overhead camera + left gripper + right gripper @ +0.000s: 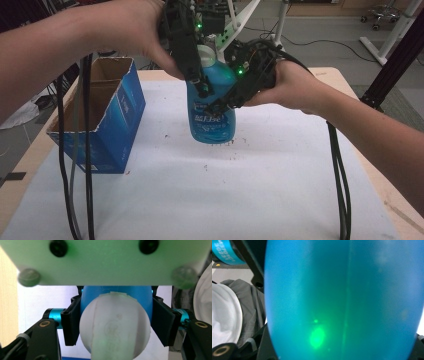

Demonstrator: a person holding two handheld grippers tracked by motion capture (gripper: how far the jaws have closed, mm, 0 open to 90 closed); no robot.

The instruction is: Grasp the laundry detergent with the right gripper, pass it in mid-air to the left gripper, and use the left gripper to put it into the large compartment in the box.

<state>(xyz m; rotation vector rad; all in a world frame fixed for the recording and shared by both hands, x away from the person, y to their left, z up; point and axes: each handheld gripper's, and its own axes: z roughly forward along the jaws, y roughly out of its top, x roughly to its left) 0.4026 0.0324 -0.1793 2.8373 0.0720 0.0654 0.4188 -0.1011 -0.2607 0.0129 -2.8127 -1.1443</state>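
Meanwhile the right claw (220,105) clamps the blue bottle (212,112) while the left claw (202,85) grips its neck.

Bottle (212,107) neck hidden by claws; label txt too blurred.

In the high view a detergent bottle (212,107) stands upright at the frame's upper centre on the tabletop (260,185). An open cardboard box (102,117) sits to its left, well apart, near the tabletop's left edge.
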